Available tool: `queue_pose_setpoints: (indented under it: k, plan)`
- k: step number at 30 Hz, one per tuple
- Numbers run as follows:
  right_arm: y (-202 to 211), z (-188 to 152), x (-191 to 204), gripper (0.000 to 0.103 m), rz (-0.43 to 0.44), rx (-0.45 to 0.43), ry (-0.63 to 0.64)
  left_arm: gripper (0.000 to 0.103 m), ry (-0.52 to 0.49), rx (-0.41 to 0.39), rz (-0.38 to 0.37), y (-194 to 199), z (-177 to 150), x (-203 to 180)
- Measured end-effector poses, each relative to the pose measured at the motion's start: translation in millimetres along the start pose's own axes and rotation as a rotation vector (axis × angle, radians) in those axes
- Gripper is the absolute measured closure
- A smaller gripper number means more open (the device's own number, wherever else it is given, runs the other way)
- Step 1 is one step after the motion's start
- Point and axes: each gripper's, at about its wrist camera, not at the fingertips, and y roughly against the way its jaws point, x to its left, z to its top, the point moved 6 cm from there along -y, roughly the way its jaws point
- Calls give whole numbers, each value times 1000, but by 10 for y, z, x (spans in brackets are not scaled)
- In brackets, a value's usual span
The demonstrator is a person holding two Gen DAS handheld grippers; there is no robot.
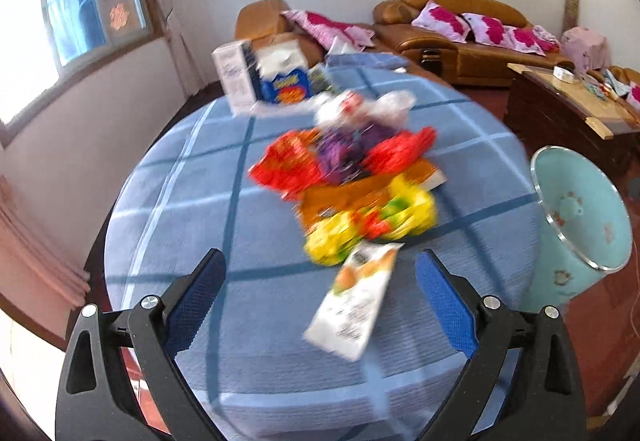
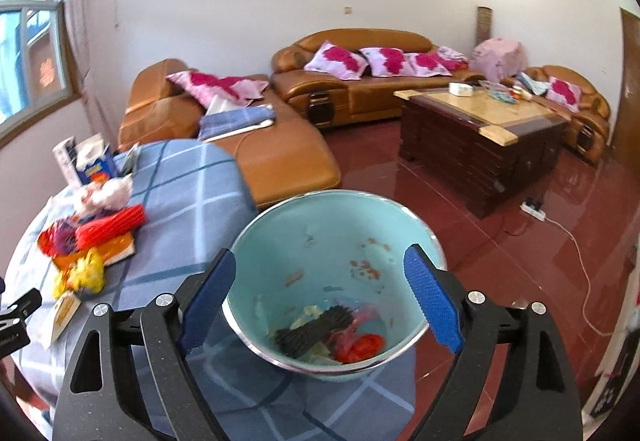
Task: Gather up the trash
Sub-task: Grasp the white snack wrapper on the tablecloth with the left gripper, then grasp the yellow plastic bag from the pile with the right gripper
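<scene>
**Trash on the counter, bin beside it**

Trash sits in a pile (image 1: 344, 177) near the middle of the round counter (image 1: 180, 201), which has a blue checked cloth on it. I count about six wrappers there, but the left view is blurry, so I am not sure. I see one red wrapper (image 1: 286, 165), one more red wrapper (image 1: 400, 151), one purple wrapper (image 1: 344, 151), one orange packet (image 1: 352, 193), one yellow wrapper (image 1: 372, 225) and one white wrapper (image 1: 364, 109) at the far end. One white packet (image 1: 354, 301) lies flat, just beside the yellow one and nearest to me. At the far edge of the counter stands one open box (image 1: 236, 77) with one blue bag (image 1: 286, 87) leaning by it.

My left hand-held gripper (image 1: 320, 305) is over the counter, spread wide, with nothing in it. The white packet lies between its blue fingers (image 1: 200, 301).

My right hand-held gripper (image 2: 320, 295) is spread wide too, holding nothing. It is above one light blue bin (image 2: 320, 225) that stands beside the counter. In the bin I see some trash (image 2: 332, 333): one dark bundle, something red and some pale bits.

Around me is a living room with a shiny red floor (image 2: 500, 253). I count three brown sofas (image 2: 360, 81), one dark wooden coffee table (image 2: 472, 145) and one window (image 1: 80, 9). Pink pillows (image 2: 340, 59) lie on the sofas.
</scene>
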Motion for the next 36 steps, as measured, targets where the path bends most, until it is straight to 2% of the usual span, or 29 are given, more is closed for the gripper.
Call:
queue_pose_setpoints:
  k: [5, 8, 13, 16, 17, 24, 32, 36]
  plan:
    - [29, -62, 244, 26, 52, 19, 38, 12, 27, 17, -76, -65, -80, 75]
    - [36, -89, 382, 26, 73, 24, 69, 21, 35, 55, -118, -188, -133, 31]
    - [0, -145, 594, 28, 115, 53, 99, 31, 48, 96, -128, -371, -213, -3]
    - [-30, -172, 717, 30, 125, 71, 129, 39, 36, 87, -133, -399, -229, -15]
    - [-37, -177, 751, 31, 129, 74, 136, 47, 34, 88, -140, -410, -233, -17]
    - [-124, -200, 950, 31, 149, 106, 157, 62, 3, 49, -149, -404, -234, 30]
    - [-192, -164, 1348, 32, 233, 134, 190, 66, 9, 46, -148, -267, -280, 298]
    - [-275, -175, 1604, 33, 286, 159, 198, 67, 17, 36, -102, -185, -355, 513]
